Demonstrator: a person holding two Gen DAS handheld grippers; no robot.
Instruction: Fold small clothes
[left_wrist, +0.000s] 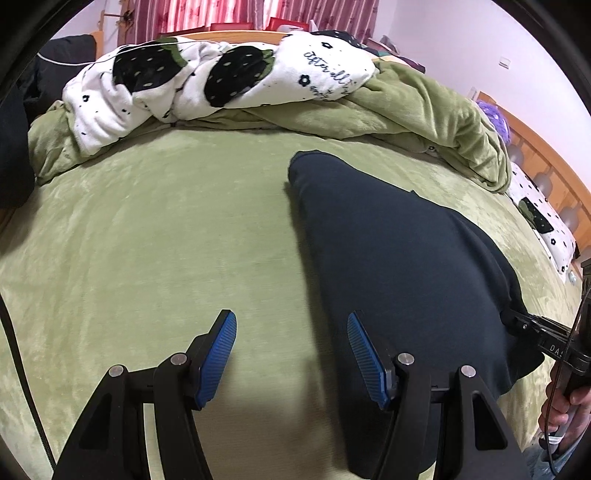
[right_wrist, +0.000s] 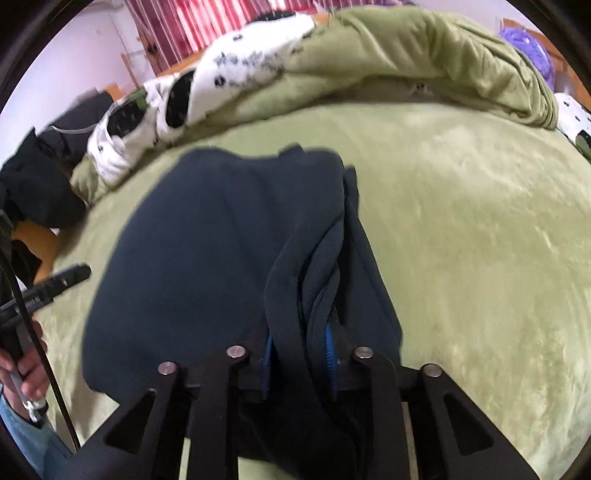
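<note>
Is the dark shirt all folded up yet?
Not yet. The dark garment already lies flattish on the green blanket. The right gripper pinches a bunched edge of it, mid-fold. The left gripper is open, holding nothing. Laying that edge over and smoothing it are left.

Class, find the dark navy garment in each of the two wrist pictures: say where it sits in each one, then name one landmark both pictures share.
Left wrist view: the dark navy garment fills the right half, running from centre to the bottom edge.
Right wrist view: the garment lies centre-left, a bunched fold running down between the right gripper fingers.
Shared landmark: the white blanket with black strawberries at the top.
</note>
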